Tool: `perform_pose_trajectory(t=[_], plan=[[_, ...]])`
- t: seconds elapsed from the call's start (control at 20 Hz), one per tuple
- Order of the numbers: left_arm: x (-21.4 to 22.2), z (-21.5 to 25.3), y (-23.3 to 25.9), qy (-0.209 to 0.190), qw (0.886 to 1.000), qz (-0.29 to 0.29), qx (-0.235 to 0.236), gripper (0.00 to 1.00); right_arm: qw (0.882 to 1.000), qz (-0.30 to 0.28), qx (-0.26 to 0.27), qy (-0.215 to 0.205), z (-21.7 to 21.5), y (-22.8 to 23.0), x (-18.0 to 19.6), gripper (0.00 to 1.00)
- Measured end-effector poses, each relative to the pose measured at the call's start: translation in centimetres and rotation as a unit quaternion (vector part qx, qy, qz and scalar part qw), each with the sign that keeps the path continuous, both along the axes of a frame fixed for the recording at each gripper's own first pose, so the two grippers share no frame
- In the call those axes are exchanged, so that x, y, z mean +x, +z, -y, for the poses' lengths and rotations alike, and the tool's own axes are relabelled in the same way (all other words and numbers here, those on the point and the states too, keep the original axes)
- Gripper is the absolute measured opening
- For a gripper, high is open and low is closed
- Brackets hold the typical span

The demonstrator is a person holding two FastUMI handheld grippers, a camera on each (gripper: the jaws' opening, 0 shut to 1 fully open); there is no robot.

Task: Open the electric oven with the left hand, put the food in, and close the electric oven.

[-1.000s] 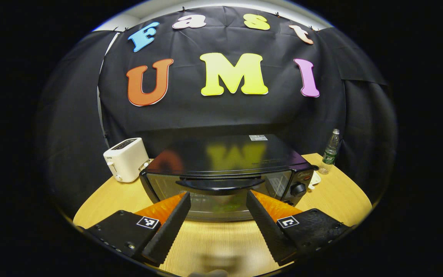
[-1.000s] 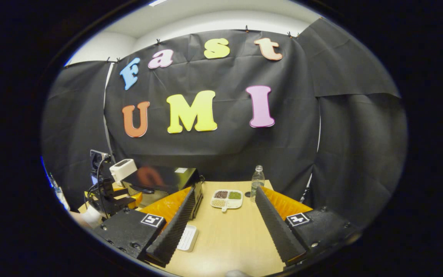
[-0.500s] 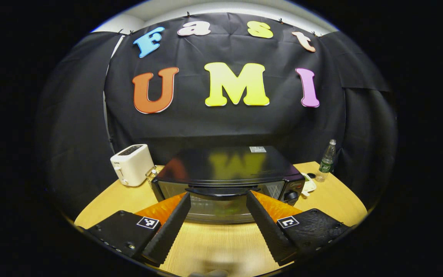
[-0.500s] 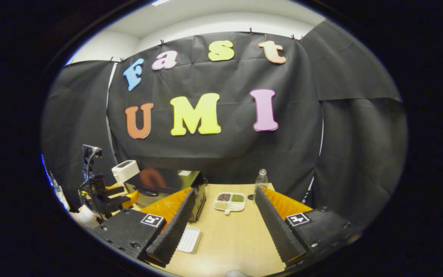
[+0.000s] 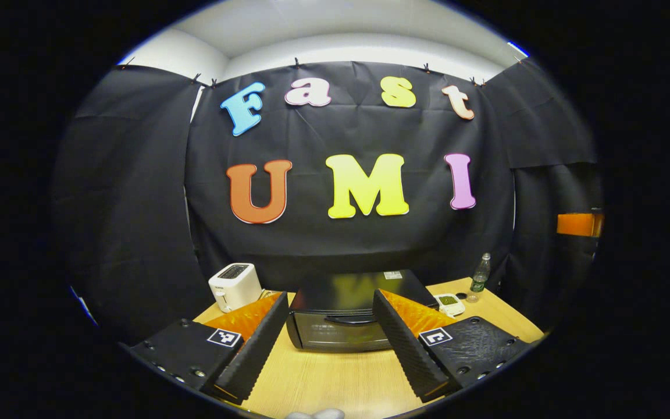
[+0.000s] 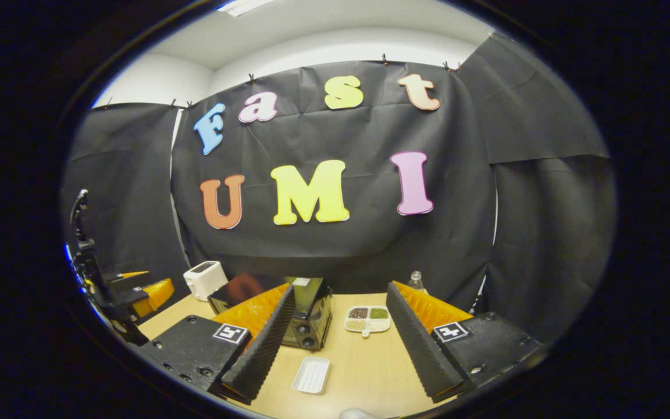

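The black electric oven (image 5: pixel 335 334) sits on the wooden table (image 5: pixel 335 378) with its door shut and its handle (image 5: pixel 344 319) across the front. My left gripper (image 5: pixel 329 298) is open, held back from the oven and facing its door. The sectioned food dish (image 6: pixel 368 319) lies to the right of the oven (image 6: pixel 310 314). My right gripper (image 6: pixel 340 290) is open and empty, above the table in front of the dish. In the right gripper view the left gripper (image 6: pixel 137 291) hangs at the far left edge.
A white toaster (image 5: pixel 234 286) stands left of the oven. A plastic bottle (image 5: pixel 479 278) stands at the back right, near the dish (image 5: pixel 449 302). A small white tray (image 6: pixel 312 375) lies on the table in front of the oven.
Both grippers have drawn back and up from the table, so the oven and dish look smaller and lower. The left gripper was close to the oven door handle and is now well clear.
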State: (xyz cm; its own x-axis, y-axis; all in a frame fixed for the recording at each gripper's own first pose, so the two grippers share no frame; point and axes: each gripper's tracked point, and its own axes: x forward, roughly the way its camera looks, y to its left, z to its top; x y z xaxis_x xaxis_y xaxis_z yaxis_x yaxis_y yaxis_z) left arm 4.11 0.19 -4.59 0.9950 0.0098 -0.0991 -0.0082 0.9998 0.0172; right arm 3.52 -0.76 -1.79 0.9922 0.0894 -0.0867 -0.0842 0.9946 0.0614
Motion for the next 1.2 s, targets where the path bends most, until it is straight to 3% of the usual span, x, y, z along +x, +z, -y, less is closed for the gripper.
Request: perform_pose_trajectory(t=[0.35, 0.8, 0.85, 0.9, 1.15, 1.2], plan=[[-3.9, -2.2, 4.2, 0.003, 1.0, 0.022, -0.005, 0.95, 0.999, 0.021, -0.015, -0.018, -1.8, 2.3, -2.1, 0.95], [-5.1, -3.5, 6.2, -0.001, 0.999, 0.037, -0.015, 0.95, 0.999, 0.026, -0.026, -0.019, -3.5, 3.3, -3.2, 0.95], [-5.2, -3.4, 6.4, -0.003, 0.999, 0.038, -0.015, 0.95, 0.999, 0.027, -0.028, -0.019, -3.5, 3.4, -3.4, 1.0], [-5.2, -3.4, 6.4, -0.004, 0.999, 0.037, -0.015, 0.95, 0.999, 0.03, -0.029, -0.021, -3.5, 3.5, -3.4, 0.95], [-5.3, -3.2, 7.1, -0.007, 0.999, 0.044, -0.009, 0.95, 0.998, 0.038, -0.025, -0.031, -3.3, 4.0, -3.9, 0.95], [-5.3, -3.1, 7.4, -0.01, 0.999, 0.044, -0.008, 0.89, 0.998, 0.041, -0.024, -0.033, -3.2, 4.2, -4.0, 0.95]])
